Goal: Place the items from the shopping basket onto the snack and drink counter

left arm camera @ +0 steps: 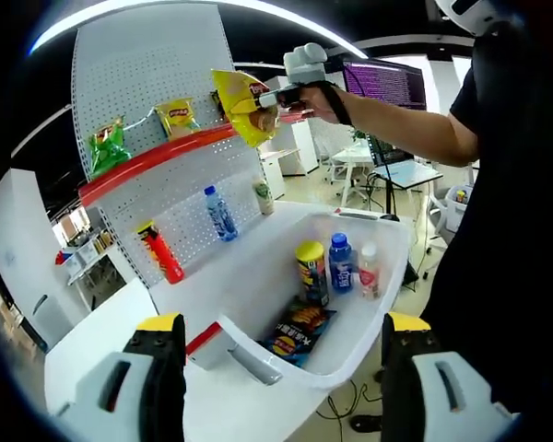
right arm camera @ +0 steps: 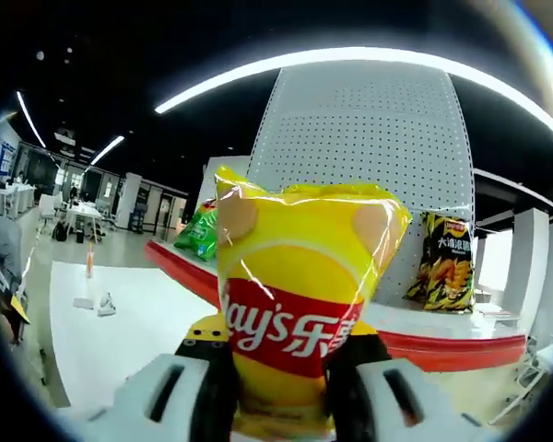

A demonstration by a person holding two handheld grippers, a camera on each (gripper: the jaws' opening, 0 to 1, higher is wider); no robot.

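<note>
**Inspector:** Yellow foil crisp bag (right arm camera: 304,304), pinched at its lower edge between the right gripper (right arm camera: 281,387) jaws. Red band reads "Lay's" with Chinese characters after it. In the left gripper view the same bag hangs at the red-edged upper shelf of the white pegboard counter (left arm camera: 157,157).

**Clerk:** How will it handle?

**Inspector:** Judged light, soft and air-filled; it crumples under pressure and the contents would break. Foil looks slick. Best held at a sealed seam, as now, not across the belly.

**Clerk:** What is already on that shelf?

**Inspector:** Green snack bag (left arm camera: 108,145) towards one end, small yellow bag (left arm camera: 178,117) beside the held one. In the right gripper view a black crisp bag (right arm camera: 445,261) also stands on the shelf, with Chinese writing too small to read. Below the shelf: red tube can (left arm camera: 161,251), clear water bottle (left arm camera: 220,214), small pale bottle (left arm camera: 263,196).

**Clerk:** And the basket?

**Inspector:** White plastic shopping basket (left arm camera: 387,230) below the shelf holds a yellow-lidded can (left arm camera: 311,272), blue bottle (left arm camera: 340,262), pale bottle (left arm camera: 369,269) and dark flat packet (left arm camera: 300,331). Labels unreadable.

**Clerk:** Left gripper (left arm camera: 281,368)?

**Inspector:** Jaws wide apart, carrying nothing.
</note>
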